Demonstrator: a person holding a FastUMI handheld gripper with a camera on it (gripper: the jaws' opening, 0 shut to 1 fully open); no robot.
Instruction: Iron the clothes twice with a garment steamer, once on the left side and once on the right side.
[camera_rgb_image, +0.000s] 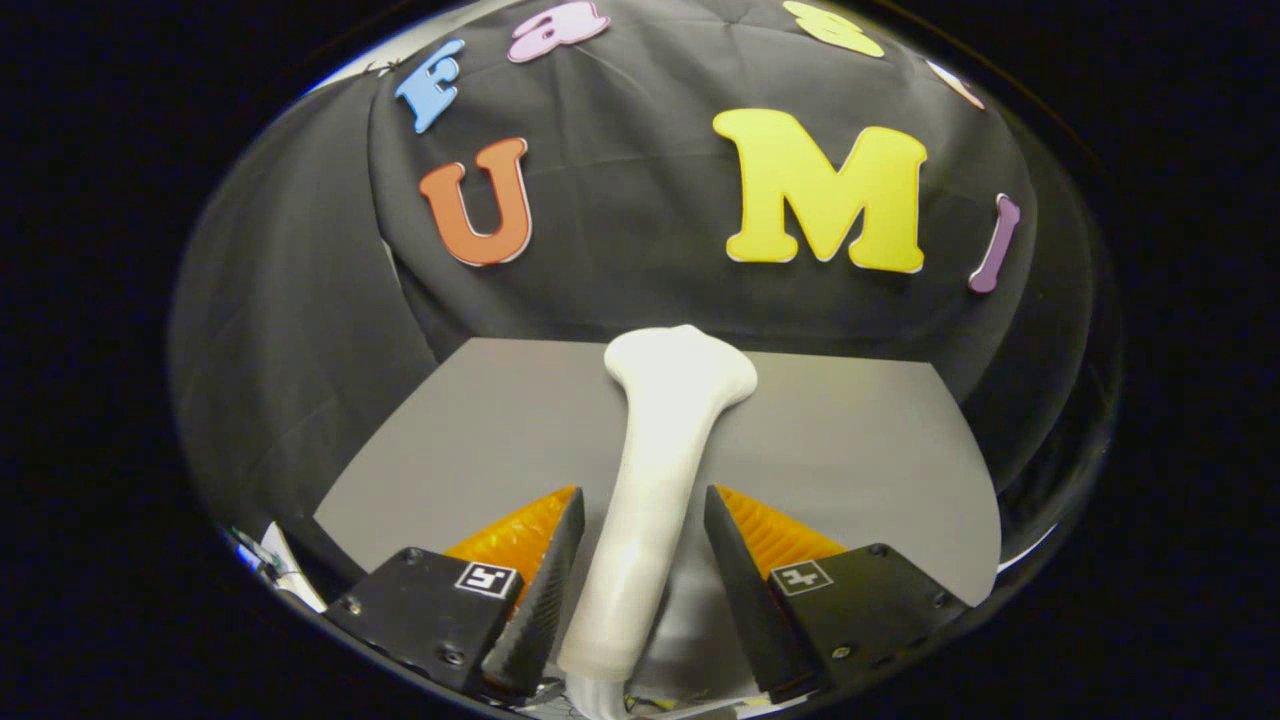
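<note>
**Steamer between my tool's fingers, over the grey desk**

I am looking forward along my tool (635, 545) and the white garment steamer (655, 480) runs straight up the middle of what I see. Its handle rises from low between my two fingers (545, 590) and narrows a little on the way up, then widens into a rounded, flattened head that ends just short of the far edge of the desk (850, 450). The steamer leans slightly to my right as it goes away from me.

My left finger lies against the handle's lower part, or so close that I see no gap there. My right finger (745, 580) stands a little apart from the handle along most of its length; low down, where the two might meet, the picture is too dark and crowded for me to judge. So the jaws stand narrowed around the handle, but I cannot tell whether both of them press on it.

The desk is a plain grey sheet stretching ahead of and beside my fingers. Beyond it hangs the black cloth wall (640, 230) of the booth, creased in soft folds. I can make out no garment on the grey surface.

At my lower left, past the left finger's mount, some pale clutter (275, 565) shows, too small to name.
</note>
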